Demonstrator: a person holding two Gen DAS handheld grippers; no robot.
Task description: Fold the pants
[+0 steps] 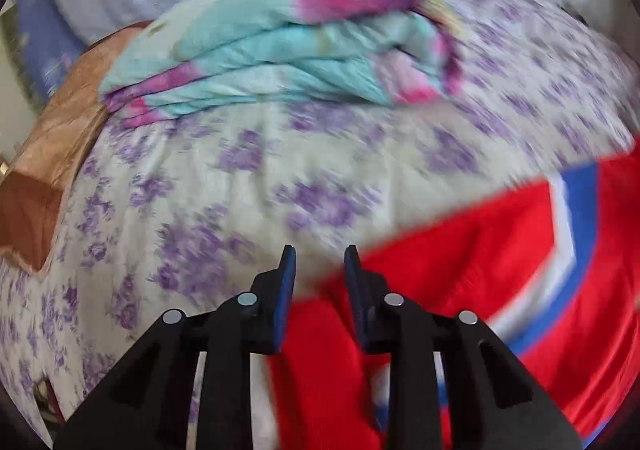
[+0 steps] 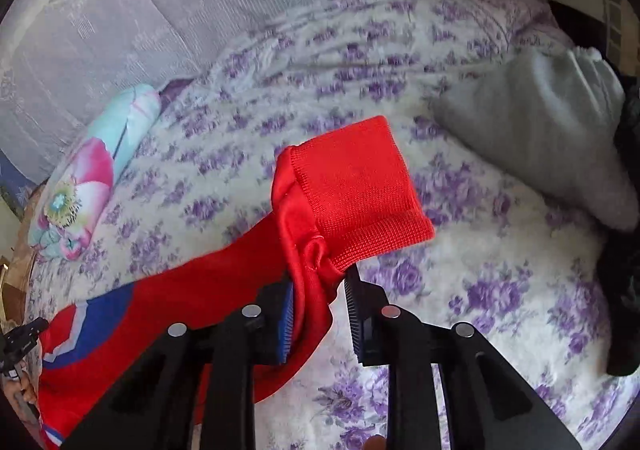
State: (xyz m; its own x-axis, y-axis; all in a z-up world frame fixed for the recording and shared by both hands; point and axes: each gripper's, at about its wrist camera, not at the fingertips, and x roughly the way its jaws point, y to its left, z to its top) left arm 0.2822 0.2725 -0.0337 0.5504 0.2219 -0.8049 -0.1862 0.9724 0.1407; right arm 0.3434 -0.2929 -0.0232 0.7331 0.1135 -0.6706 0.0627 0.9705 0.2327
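The red pants [image 1: 460,262] with a blue and white stripe lie on the floral bedspread [image 1: 240,178] at the lower right of the left wrist view. My left gripper [image 1: 320,250] is open and empty, with its fingers just above the edge of the red cloth. In the right wrist view my right gripper [image 2: 318,278] is shut on the red pants [image 2: 240,290] near the ribbed ankle cuff [image 2: 360,190]. The cuff sticks up past the fingertips and the leg trails off to the lower left.
A folded turquoise and pink floral cloth [image 1: 280,46] lies at the back of the bed; it also shows in the right wrist view [image 2: 92,170]. A brown cloth [image 1: 52,154] hangs at the left edge. A grey garment [image 2: 540,122] and a dark one [image 2: 624,250] lie right.
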